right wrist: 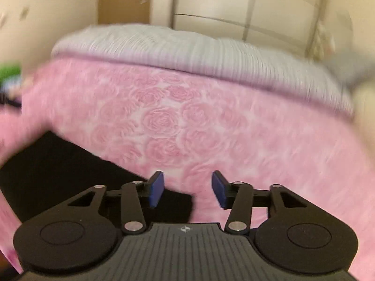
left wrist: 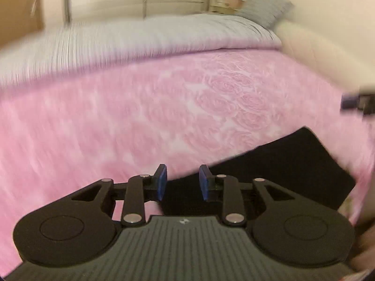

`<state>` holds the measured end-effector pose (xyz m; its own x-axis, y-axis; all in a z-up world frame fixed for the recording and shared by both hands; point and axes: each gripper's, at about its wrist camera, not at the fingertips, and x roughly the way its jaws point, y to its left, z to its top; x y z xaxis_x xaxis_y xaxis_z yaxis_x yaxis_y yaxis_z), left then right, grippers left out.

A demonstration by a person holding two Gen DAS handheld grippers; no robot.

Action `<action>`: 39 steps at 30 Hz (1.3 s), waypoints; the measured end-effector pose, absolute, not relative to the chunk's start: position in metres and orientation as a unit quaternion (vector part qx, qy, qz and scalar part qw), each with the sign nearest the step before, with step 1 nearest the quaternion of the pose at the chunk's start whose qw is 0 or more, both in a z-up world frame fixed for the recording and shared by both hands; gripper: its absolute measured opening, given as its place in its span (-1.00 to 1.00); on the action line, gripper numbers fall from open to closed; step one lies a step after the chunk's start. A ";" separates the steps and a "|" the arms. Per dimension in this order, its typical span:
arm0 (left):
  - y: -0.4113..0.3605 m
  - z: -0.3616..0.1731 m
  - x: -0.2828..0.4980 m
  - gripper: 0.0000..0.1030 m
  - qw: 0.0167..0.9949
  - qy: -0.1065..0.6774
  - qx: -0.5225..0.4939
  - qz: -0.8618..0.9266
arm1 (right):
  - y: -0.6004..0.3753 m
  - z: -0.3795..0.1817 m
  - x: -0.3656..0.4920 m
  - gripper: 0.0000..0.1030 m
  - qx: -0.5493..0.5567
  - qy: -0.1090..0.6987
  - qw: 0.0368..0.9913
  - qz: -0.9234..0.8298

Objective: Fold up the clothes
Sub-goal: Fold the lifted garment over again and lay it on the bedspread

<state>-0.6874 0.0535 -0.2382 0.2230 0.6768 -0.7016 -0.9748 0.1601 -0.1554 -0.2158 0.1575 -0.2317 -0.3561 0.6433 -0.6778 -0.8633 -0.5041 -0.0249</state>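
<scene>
Pink rose bedspread [right wrist: 164, 121], cream wall [left wrist: 328, 11]

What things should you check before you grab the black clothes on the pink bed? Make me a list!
1. Left hand-held gripper open and empty: ok, nothing sits in the gap of its blue pads.
2. Right hand-held gripper open and empty: ok.
3. Black garment in view: ok, it lies on the pink blanket, between the two grippers.
4. Garment already flat and tidy: cannot tell, it looks like a neat dark rectangle but shows no detail.
5. Garment edges in view for gripping: ok in part, one corner shows in the left wrist view.
6. Sharp view for aiming: not ok, both pictures are blurred.
</scene>
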 end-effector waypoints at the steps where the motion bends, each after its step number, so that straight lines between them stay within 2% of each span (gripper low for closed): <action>1: 0.054 -0.249 -0.697 -0.51 0.715 0.233 -0.333 0.568 | 0.168 -0.241 -0.212 0.04 -0.316 0.198 0.465 0.803; 4: 0.049 -0.270 -0.711 -0.50 0.703 0.208 -0.383 0.562 | 0.178 -0.275 -0.199 0.04 -0.306 0.280 0.453 0.789; 6: 0.045 -0.283 -0.719 -0.41 0.694 0.192 -0.411 0.559 | 0.178 -0.295 -0.192 0.04 -0.296 0.325 0.446 0.779; 9: 0.042 -0.302 -0.728 -0.26 0.681 0.171 -0.446 0.554 | 0.171 -0.315 -0.189 0.05 -0.284 0.361 0.456 0.762; 13: 0.047 -0.317 -0.722 -0.28 0.679 0.159 -0.450 0.557 | 0.171 -0.338 -0.191 0.13 -0.258 0.390 0.474 0.746; 14: 0.050 -0.320 -0.720 -0.31 0.681 0.154 -0.450 0.557 | 0.171 -0.343 -0.192 -0.10 -0.254 0.394 0.478 0.743; 16: 0.057 -0.324 -0.714 -0.66 0.686 0.154 -0.441 0.559 | 0.168 -0.347 -0.196 -0.81 -0.249 0.385 0.487 0.744; 17: 0.059 -0.326 -0.711 -0.87 0.687 0.156 -0.434 0.561 | 0.164 -0.346 -0.198 -0.85 -0.248 0.373 0.491 0.747; 19: 0.060 -0.325 -0.705 -0.88 0.690 0.161 -0.413 0.572 | 0.153 -0.333 -0.204 -0.87 -0.245 0.328 0.504 0.760; 22: 0.064 -0.331 -0.697 -0.87 0.674 0.195 -0.381 0.602 | 0.151 -0.330 -0.200 -0.90 -0.227 0.323 0.527 0.753; 24: 0.065 -0.338 -0.696 -0.79 0.660 0.199 -0.382 0.615 | 0.156 -0.339 -0.200 -0.90 -0.235 0.334 0.534 0.740; 26: 0.062 -0.336 -0.698 -0.72 0.650 0.194 -0.379 0.630 | 0.163 -0.355 -0.203 -0.82 -0.249 0.353 0.536 0.726; 27: 0.057 -0.332 -0.697 -0.66 0.644 0.194 -0.371 0.641 | 0.161 -0.352 -0.203 -0.65 -0.244 0.351 0.550 0.718; 28: 0.051 -0.325 -0.696 -0.60 0.637 0.196 -0.357 0.654 | 0.159 -0.349 -0.203 -0.06 -0.238 0.348 0.566 0.709; 29: 0.045 -0.318 -0.695 -0.63 0.630 0.198 -0.344 0.668 | 0.155 -0.341 -0.204 0.25 -0.236 0.340 0.590 0.693; 31: 0.031 -0.305 -0.690 -0.66 0.622 0.199 -0.321 0.686 | 0.135 -0.320 -0.207 0.21 -0.215 0.310 0.624 0.685; 35: -0.001 -0.290 -0.655 -0.65 0.657 0.203 -0.320 0.651 | 0.084 -0.292 -0.232 0.21 -0.191 0.285 0.577 0.742; 39: -0.032 -0.300 -0.601 -0.63 0.683 0.227 -0.324 0.614 | 0.039 -0.305 -0.278 0.22 -0.246 0.239 0.543 0.767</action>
<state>-0.6014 -0.0320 -0.3002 0.1428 0.6912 -0.7084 -0.9859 0.0366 -0.1631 -0.2776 0.0388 -0.3045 -0.2897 0.7148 -0.6365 -0.9498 -0.2969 0.0988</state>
